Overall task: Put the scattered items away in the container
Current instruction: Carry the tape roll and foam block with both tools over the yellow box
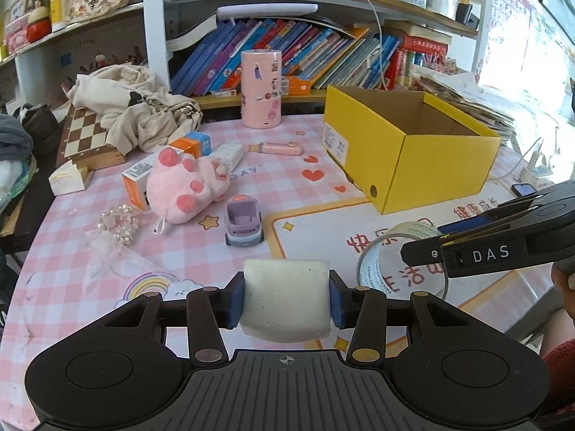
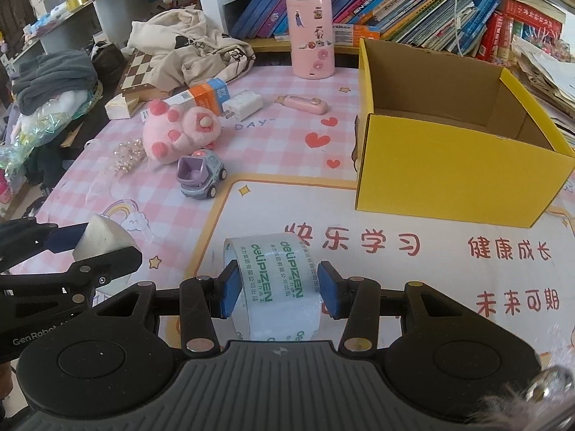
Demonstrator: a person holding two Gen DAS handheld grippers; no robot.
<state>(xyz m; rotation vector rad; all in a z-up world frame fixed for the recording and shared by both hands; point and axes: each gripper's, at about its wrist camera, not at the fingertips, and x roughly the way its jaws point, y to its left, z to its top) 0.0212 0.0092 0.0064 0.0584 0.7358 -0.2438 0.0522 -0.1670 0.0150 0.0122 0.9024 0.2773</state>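
Observation:
My left gripper (image 1: 286, 300) is shut on a white sponge block (image 1: 286, 298), held above the pink checked tablecloth (image 1: 107, 280). My right gripper (image 2: 278, 289) is shut on a roll of clear tape (image 2: 276, 280) with green print. An open yellow cardboard box (image 1: 413, 143) (image 2: 456, 165), with nothing visible inside, stands ahead and to the right of both grippers. Still lying on the cloth are a purple toy car (image 1: 243, 223) (image 2: 199, 176), a pink plush paw (image 1: 187, 188) (image 2: 179, 133), a pearl bracelet (image 1: 120, 224), a white charger (image 2: 242, 106), an orange box (image 2: 206, 95) and a pink cutter (image 1: 282, 149) (image 2: 303, 103).
A pink sticker-covered cylinder (image 1: 260, 89) stands at the back by the bookshelf (image 1: 323, 50). A chessboard (image 1: 88, 140) under a crumpled beige cloth (image 1: 136, 104) fills the back left. Stacked papers (image 1: 478, 97) lie right of the box. Each gripper shows at the other view's edge.

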